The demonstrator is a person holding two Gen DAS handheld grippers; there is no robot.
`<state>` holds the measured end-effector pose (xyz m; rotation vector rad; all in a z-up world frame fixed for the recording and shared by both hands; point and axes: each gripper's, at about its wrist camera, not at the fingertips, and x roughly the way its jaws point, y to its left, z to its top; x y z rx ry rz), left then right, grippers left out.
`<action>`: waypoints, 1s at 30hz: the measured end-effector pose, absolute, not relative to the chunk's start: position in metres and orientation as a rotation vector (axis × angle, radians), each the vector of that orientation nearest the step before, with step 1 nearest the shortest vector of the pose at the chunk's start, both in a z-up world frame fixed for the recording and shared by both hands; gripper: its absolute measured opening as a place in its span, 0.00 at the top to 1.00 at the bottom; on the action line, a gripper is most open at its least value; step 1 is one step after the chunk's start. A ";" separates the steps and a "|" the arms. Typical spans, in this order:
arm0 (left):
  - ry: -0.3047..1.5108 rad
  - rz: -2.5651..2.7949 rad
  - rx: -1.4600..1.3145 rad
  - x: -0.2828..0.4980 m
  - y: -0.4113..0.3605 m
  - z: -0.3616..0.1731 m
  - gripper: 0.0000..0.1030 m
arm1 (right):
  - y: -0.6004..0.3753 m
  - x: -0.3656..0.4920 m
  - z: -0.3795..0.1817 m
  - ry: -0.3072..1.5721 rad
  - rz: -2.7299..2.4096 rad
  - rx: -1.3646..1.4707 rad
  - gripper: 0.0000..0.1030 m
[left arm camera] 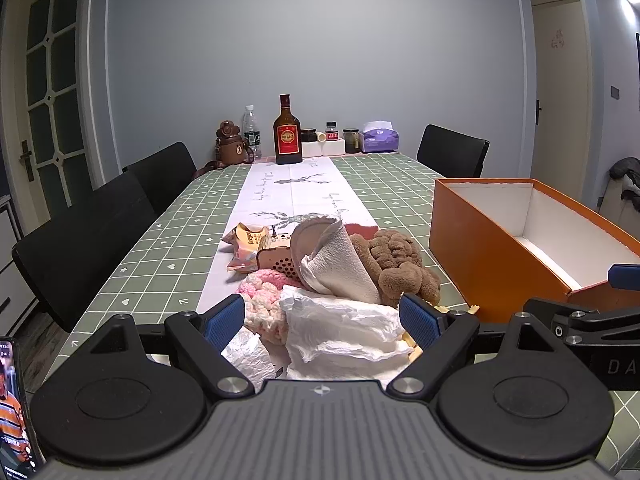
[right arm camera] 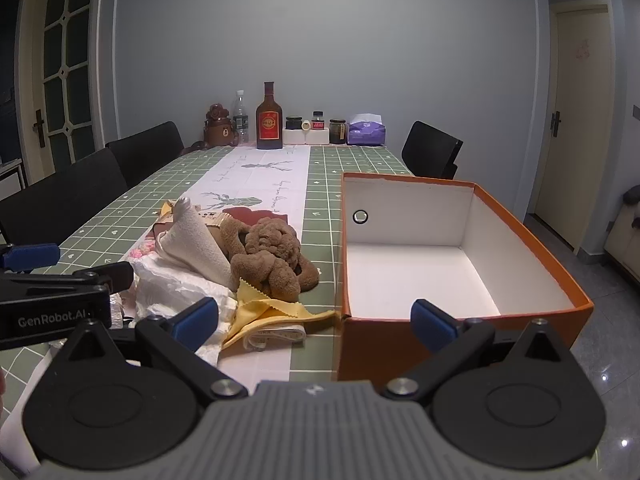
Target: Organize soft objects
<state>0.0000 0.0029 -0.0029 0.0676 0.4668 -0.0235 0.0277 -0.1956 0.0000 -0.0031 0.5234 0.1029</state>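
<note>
While both claws are held just above the near edge of the tabletop, nothing is gripped by either: the left claw is spread fully wide over the pile of soft things, with crumpled white paper and a pink-and-cream knitted piece seen between its blue pads but not pressed by them; the right claw is likewise spread fully wide and empty, framed across the near left corner of the orange box. The pile is found on the white runner down the middle of the green checked cloth, just left of the box. In it, a cream towel is seen rolled into a cone and leaning on a brown plush toy; a small perforated wooden box and a snack packet are lying behind. From the right wrist view, a yellow cloth with a zigzag edge is seen at the front of the pile, its tip reaching close to the box corner; contact cannot be told. The box is open-topped, white inside, with nothing visible in it. At the far end, a dark bottle with a red label, a clear water bottle, a brown bear-shaped flask, small jars and a purple tissue pack are lined against the wall. Black chairs are set along the left side. A phone screen is visible at the lower left edge.
</note>
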 end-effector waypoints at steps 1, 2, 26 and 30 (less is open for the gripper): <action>0.467 -0.024 0.068 0.000 0.003 -0.003 0.01 | -0.196 0.028 0.001 0.526 0.103 -0.002 0.03; 0.467 -0.024 0.068 0.000 0.003 -0.003 0.01 | -0.196 0.028 0.001 0.528 0.102 -0.002 0.03; 0.482 -0.044 0.067 0.007 -0.002 -0.006 0.01 | -0.202 0.031 0.011 0.550 0.077 0.010 0.03; 0.487 -0.046 0.064 0.009 -0.002 -0.008 0.01 | -0.203 0.032 0.010 0.556 0.072 0.014 0.03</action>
